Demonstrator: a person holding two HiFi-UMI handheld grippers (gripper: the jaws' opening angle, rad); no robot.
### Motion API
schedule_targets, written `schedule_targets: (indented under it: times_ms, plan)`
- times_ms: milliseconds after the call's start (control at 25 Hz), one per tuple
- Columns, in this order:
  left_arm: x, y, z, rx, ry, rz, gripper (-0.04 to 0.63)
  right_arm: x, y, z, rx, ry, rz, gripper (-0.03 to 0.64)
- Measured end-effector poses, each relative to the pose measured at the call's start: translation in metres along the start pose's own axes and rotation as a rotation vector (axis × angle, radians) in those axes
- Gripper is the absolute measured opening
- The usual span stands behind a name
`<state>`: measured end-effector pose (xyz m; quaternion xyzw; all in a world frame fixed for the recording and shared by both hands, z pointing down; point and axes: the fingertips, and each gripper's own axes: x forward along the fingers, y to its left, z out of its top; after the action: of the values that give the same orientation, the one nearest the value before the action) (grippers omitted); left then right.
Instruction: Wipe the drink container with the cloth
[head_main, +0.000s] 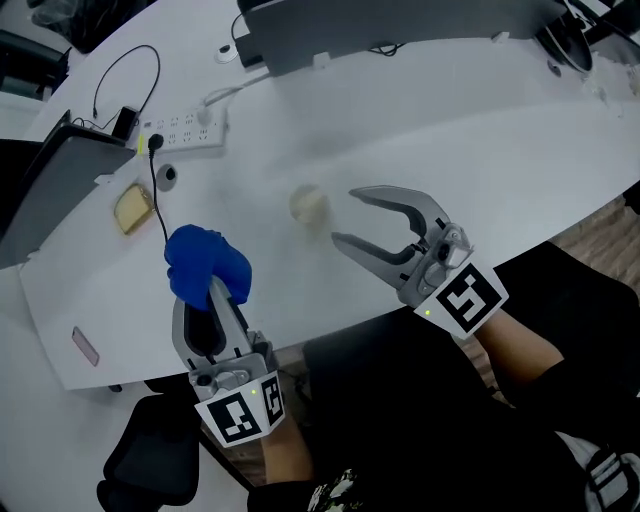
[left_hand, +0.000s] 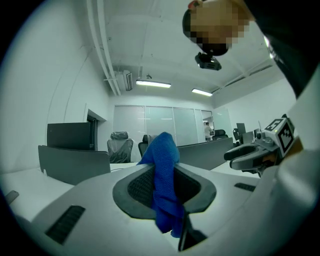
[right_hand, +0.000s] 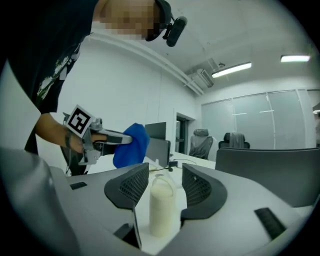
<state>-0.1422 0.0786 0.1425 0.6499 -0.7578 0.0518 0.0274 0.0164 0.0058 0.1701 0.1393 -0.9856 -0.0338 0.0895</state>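
A white bench (head_main: 470, 140) with a curved near edge fills most of the head view, with a strip of wood-patterned floor (head_main: 600, 235) past its right end. At its far left lies a white power strip (head_main: 186, 132) with a black cable (head_main: 155, 185) running from it. Near that are a small yellowish pad (head_main: 132, 209) and, close to the bench edge, a flat pink item (head_main: 85, 346). The gripper views show an office around it: a glass partition wall (left_hand: 160, 125), office chairs (left_hand: 119, 147), long ceiling lights (left_hand: 153, 84) and dark desk screens (right_hand: 267, 165).

The drink container (head_main: 309, 205) stands upright on the bare middle of the bench. It is a small translucent bottle, filled nearly to the top with a creamy white liquid, with a thin loop at its top (right_hand: 162, 207).

The right gripper (head_main: 345, 215) lies low over the bench with its jaws wide apart and pointing at the container. From its own view (right_hand: 164, 175) the bottle stands in the gap, with clear space between it and each pad. The head view puts the bottle just off the jaw tips, so it is not gripped.

The left gripper (head_main: 210, 300) has its jaws closed on the blue cloth (head_main: 205, 262), which bunches up past the tips and hangs down between the pads (left_hand: 164, 180). It sits left of the container and well apart from it, near the bench's near edge.
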Motion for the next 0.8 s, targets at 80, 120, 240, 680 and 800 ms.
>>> schedule_targets:
  times_ms: [80,120,240,680,800]
  plan:
    - [0.008,-0.002,-0.009,0.003,0.023,0.002,0.077,0.013,0.003,-0.015,-0.025,0.024,0.060,0.209]
    - [0.010,-0.003,-0.014,0.004,0.038,0.001,0.077,0.017,0.004,-0.023,-0.019,0.038,0.077,0.219]
    - [0.014,-0.006,-0.023,0.010,0.068,-0.011,0.077,0.028,0.008,-0.044,0.016,0.071,0.111,0.244]
    - [0.044,-0.038,-0.047,-0.095,0.118,-0.345,0.077,0.069,0.009,-0.080,0.044,0.106,0.099,0.252]
    - [0.049,-0.043,-0.059,-0.108,0.185,-0.389,0.076,0.070,0.009,-0.080,0.065,0.094,0.096,0.252]
